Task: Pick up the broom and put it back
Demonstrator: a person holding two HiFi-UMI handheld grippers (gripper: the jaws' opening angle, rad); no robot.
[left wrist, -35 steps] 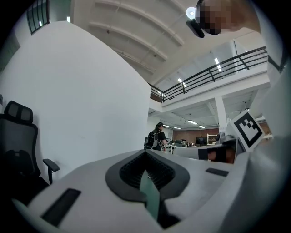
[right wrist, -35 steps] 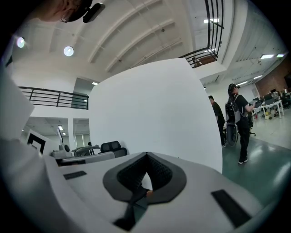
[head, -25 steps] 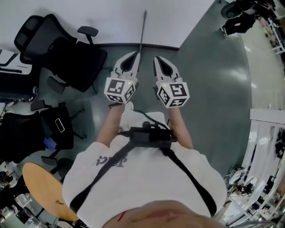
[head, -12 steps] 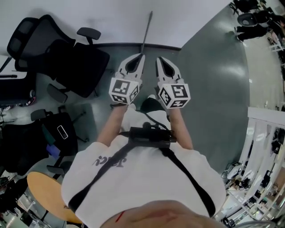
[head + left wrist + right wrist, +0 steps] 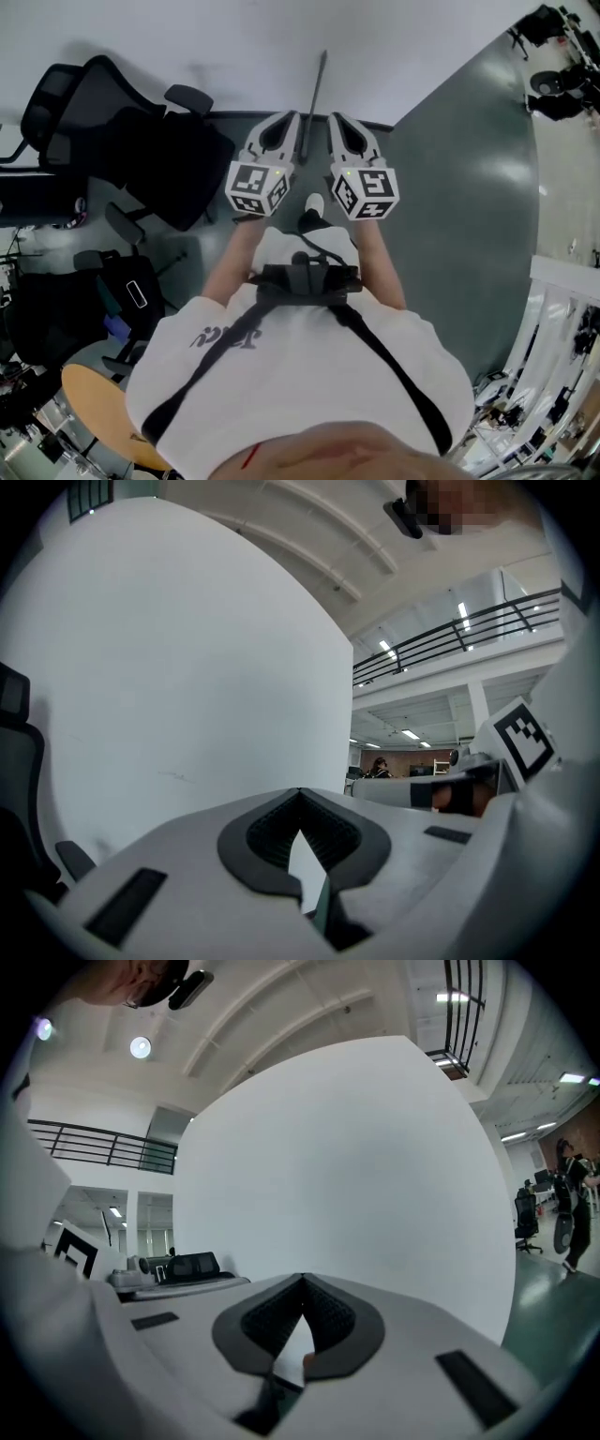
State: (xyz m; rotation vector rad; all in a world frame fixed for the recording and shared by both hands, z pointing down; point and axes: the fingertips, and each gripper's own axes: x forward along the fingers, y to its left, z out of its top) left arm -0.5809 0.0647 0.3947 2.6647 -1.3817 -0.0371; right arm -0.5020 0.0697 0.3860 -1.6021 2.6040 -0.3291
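Observation:
The broom shows only as a thin dark handle [image 5: 315, 98] that stands against the white wall, straight ahead of me. My left gripper [image 5: 284, 120] and right gripper [image 5: 340, 120] are held side by side at chest height, their tips on either side of the handle and a little short of it. Both point level at the wall. In the left gripper view the jaws [image 5: 300, 794] meet at the tips with nothing between them. The right gripper [image 5: 302, 1279] looks the same, shut and empty. The broom's head is hidden below my hands.
A black office chair [image 5: 141, 141] stands by the wall at the left, with another black seat [image 5: 122, 291] and a round wooden table [image 5: 94, 403] behind it. Green floor [image 5: 459, 187] spreads to the right, up to a white railing [image 5: 562, 309].
I have walked toward the wall with both grippers held out. The broom handle, earlier behind the left gripper's tip, now lies between the two grippers. Both jaws stayed shut.

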